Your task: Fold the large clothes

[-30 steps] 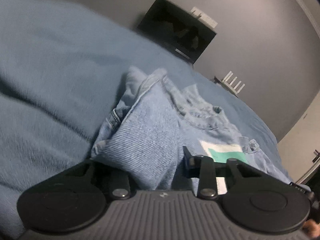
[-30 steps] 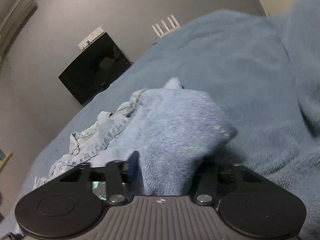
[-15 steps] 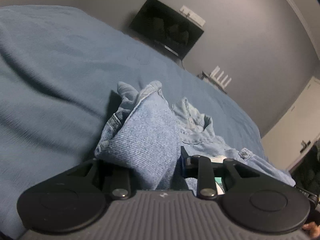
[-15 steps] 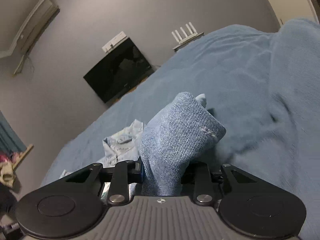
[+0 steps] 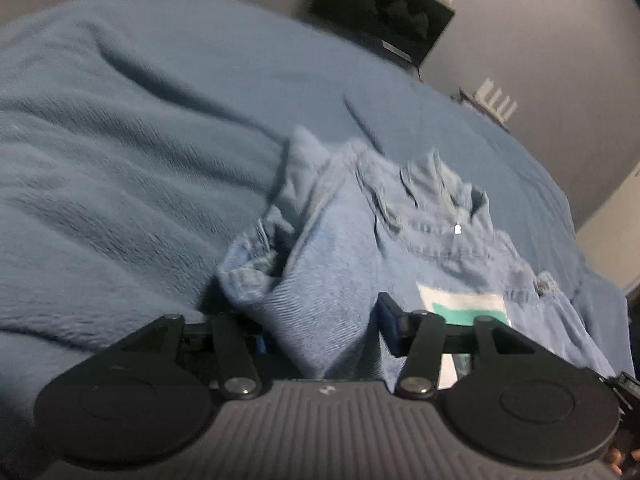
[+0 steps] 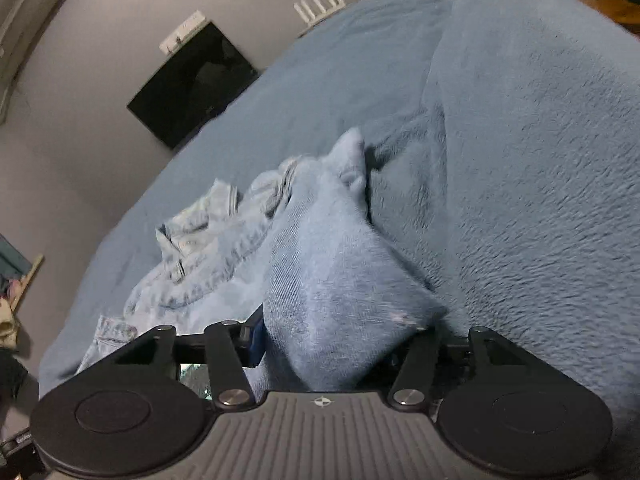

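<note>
A pair of light blue denim jeans (image 5: 424,236) lies bunched on a blue blanket-covered bed (image 5: 120,168). My left gripper (image 5: 324,332) is shut on a thick fold of the jeans at the near end. A white and teal label (image 5: 460,304) shows on the denim to the right of it. In the right wrist view my right gripper (image 6: 332,344) is shut on another fold of the jeans (image 6: 320,272), with the rest of the denim bunched to its left. The fingertips of both grippers are hidden by cloth.
A dark TV screen (image 5: 380,20) hangs on the grey wall beyond the bed, with a white router (image 5: 496,100) beside it. A raised hump of blanket (image 6: 540,140) rises to the right of my right gripper. Bed (image 6: 320,92) stretches ahead.
Both grippers have kept their hold on the jeans and have tilted and dropped closer to the bed. The denim now lies lower and more spread along the blanket.
</note>
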Demonstrator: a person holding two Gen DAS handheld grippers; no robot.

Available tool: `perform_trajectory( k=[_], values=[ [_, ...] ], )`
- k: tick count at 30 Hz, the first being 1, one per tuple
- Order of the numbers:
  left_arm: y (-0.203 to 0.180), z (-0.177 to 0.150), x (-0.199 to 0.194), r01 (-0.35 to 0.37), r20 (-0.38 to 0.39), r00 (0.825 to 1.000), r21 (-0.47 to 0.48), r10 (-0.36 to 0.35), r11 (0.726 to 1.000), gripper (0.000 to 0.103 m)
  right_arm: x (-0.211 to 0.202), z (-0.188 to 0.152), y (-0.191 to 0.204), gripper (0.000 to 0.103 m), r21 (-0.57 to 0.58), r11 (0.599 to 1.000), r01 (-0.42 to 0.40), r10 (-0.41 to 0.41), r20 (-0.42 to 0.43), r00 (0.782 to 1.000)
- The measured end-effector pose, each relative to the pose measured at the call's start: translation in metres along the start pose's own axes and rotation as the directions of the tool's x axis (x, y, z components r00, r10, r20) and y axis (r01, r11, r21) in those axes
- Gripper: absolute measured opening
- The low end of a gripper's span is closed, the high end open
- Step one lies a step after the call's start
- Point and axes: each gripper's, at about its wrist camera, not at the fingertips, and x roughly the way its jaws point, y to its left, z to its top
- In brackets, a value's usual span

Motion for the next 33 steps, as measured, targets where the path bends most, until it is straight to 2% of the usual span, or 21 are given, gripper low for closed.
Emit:
perform_trajectory(
  k=[2, 3, 5, 6, 8, 9, 11, 13, 15, 17, 20, 22, 24, 26, 30, 33],
  values=[
    [-0.002, 0.000, -0.010, -0.025, 0.039, 0.999, 0.000, 0.025, 1.000, 0.058, -0.012, -0.003, 0.006, 0.064, -0.050, 0.998, 0.023, -0.021, 0.036, 0.999],
    [-0.001, -0.001, -0.016, -0.049, 0.068, 0.996, -0.003, 0.049, 0.999, 0.063, -0.021, -0.010, 0.007, 0.064, -0.062, 0.998, 0.027, -0.024, 0.047, 0.999],
    [-0.004, -0.003, -0.034, -0.101, 0.146, 0.984, -0.008, 0.101, 0.995, 0.074, -0.036, -0.012, 0.010, 0.065, -0.071, 0.997, 0.038, -0.032, 0.089, 0.996],
    [-0.008, -0.002, -0.042, -0.120, 0.209, 0.971, 0.003, 0.116, 0.993, 0.082, -0.045, -0.015, 0.011, 0.065, -0.078, 0.996, 0.050, -0.040, 0.115, 0.993],
    [-0.018, -0.004, -0.053, -0.098, 0.273, 0.958, 0.048, 0.082, 0.994, 0.086, -0.059, -0.015, 0.016, 0.068, -0.090, 0.992, 0.084, -0.067, 0.184, 0.981],
    [-0.025, -0.003, -0.054, -0.069, 0.275, 0.960, 0.084, 0.043, 0.994, 0.086, -0.066, -0.012, 0.018, 0.075, -0.104, 0.989, 0.104, -0.077, 0.230, 0.970],
    [-0.039, -0.005, -0.047, -0.012, 0.237, 0.971, 0.164, -0.027, 0.986, 0.086, -0.074, -0.010, 0.023, 0.080, -0.142, 0.984, 0.109, -0.060, 0.314, 0.947],
    [-0.052, -0.011, -0.032, 0.024, 0.184, 0.981, 0.227, -0.067, 0.974, 0.086, -0.074, -0.013, 0.032, 0.082, -0.220, 0.971, 0.091, -0.011, 0.337, 0.942],
    [-0.065, -0.017, -0.015, 0.055, 0.127, 0.987, 0.289, -0.095, 0.956, 0.086, -0.062, -0.018, 0.045, 0.082, -0.342, 0.938, 0.054, 0.047, 0.279, 0.959],
    [-0.074, -0.020, 0.002, 0.085, 0.085, 0.989, 0.329, -0.119, 0.940, 0.086, -0.043, -0.030, 0.059, 0.081, -0.482, 0.875, 0.051, 0.065, 0.222, 0.973],
    [-0.080, -0.030, 0.022, 0.095, 0.026, 0.993, 0.389, -0.113, 0.916, 0.086, -0.016, -0.044, 0.076, 0.079, -0.624, 0.780, 0.050, 0.041, 0.131, 0.991],
    [-0.076, -0.046, 0.031, 0.079, -0.015, 0.997, 0.423, -0.080, 0.903, 0.086, 0.000, -0.053, 0.084, 0.076, -0.670, 0.741, 0.053, 0.007, 0.087, 0.996],
    [-0.074, -0.051, 0.039, 0.058, -0.045, 0.998, 0.454, -0.042, 0.889, 0.086, 0.005, -0.059, 0.084, 0.076, -0.699, 0.710, 0.084, -0.032, 0.087, 0.996],
    [-0.077, -0.054, 0.047, 0.041, -0.054, 0.998, 0.480, -0.018, 0.876, 0.088, 0.007, -0.059, 0.083, 0.076, -0.701, 0.707, 0.095, -0.049, 0.085, 0.995],
    [-0.080, -0.061, 0.052, 0.004, -0.062, 0.998, 0.523, 0.033, 0.852, 0.089, 0.018, -0.053, 0.080, 0.075, -0.667, 0.739, 0.095, -0.078, 0.056, 0.995],
    [-0.078, -0.060, 0.059, 0.008, -0.073, 0.997, 0.513, 0.034, 0.858, 0.089, 0.021, -0.051, 0.078, 0.075, -0.659, 0.747, 0.086, -0.071, 0.051, 0.996]
  ],
)
